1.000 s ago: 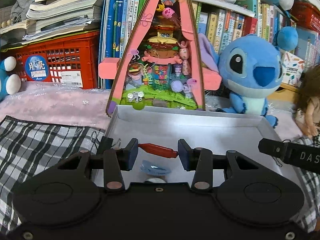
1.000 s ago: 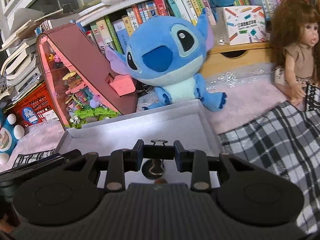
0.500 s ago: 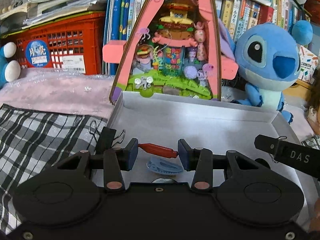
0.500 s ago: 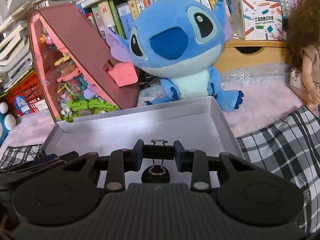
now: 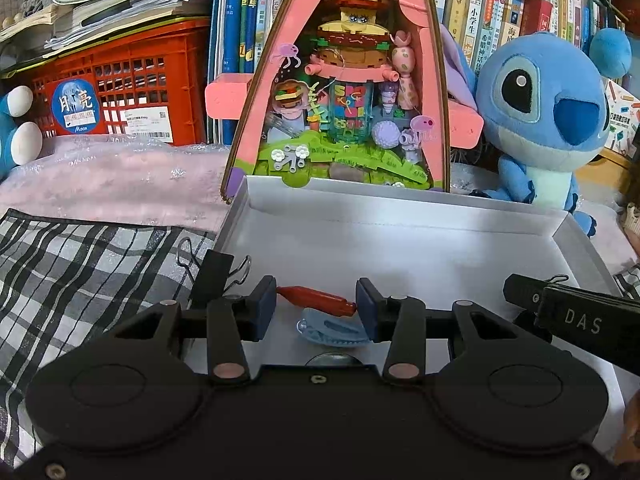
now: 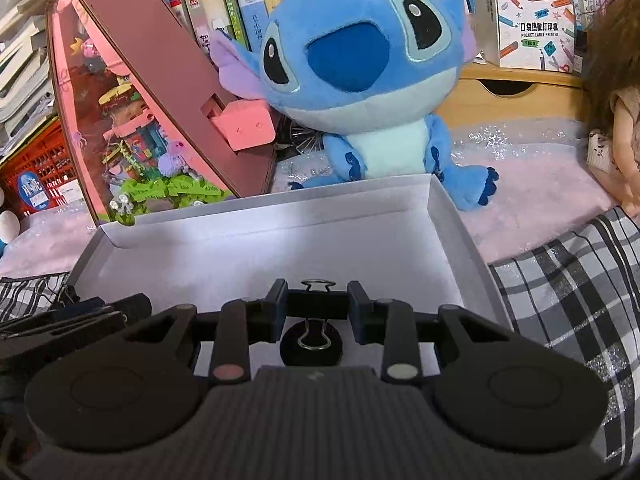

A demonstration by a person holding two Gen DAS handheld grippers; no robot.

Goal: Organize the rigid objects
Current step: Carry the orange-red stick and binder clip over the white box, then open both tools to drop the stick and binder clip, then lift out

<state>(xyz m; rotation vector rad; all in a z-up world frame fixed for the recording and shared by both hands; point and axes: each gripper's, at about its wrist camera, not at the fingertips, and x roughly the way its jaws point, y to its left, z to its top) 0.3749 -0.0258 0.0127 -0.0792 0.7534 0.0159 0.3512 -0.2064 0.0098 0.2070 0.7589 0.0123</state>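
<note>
My left gripper (image 5: pixel 316 302) is shut on a small red clip-like piece (image 5: pixel 316 300) and holds it just above the near part of a shallow white box (image 5: pixel 400 216). A light blue plastic clip (image 5: pixel 332 332) lies in the box below it. A second black binder clip (image 5: pixel 212 272) sits at the box's left edge. My right gripper (image 6: pixel 316 306) is shut on a black binder clip (image 6: pixel 316 307) above the same box (image 6: pixel 444 216). A round black object (image 6: pixel 312 346) lies in the box under it. The right gripper shows at the left wrist view's right edge.
A pink triangular toy display (image 5: pixel 344 92) and a blue Stitch plush (image 6: pixel 360 72) stand just behind the box. A checked cloth (image 5: pixel 80 264) lies on both sides. A doll (image 6: pixel 616 100) sits at the right. A red crate (image 5: pixel 120 80) and books line the back.
Both grippers have moved forward and lower over the box while keeping their holds. The display and the plush look closer.
</note>
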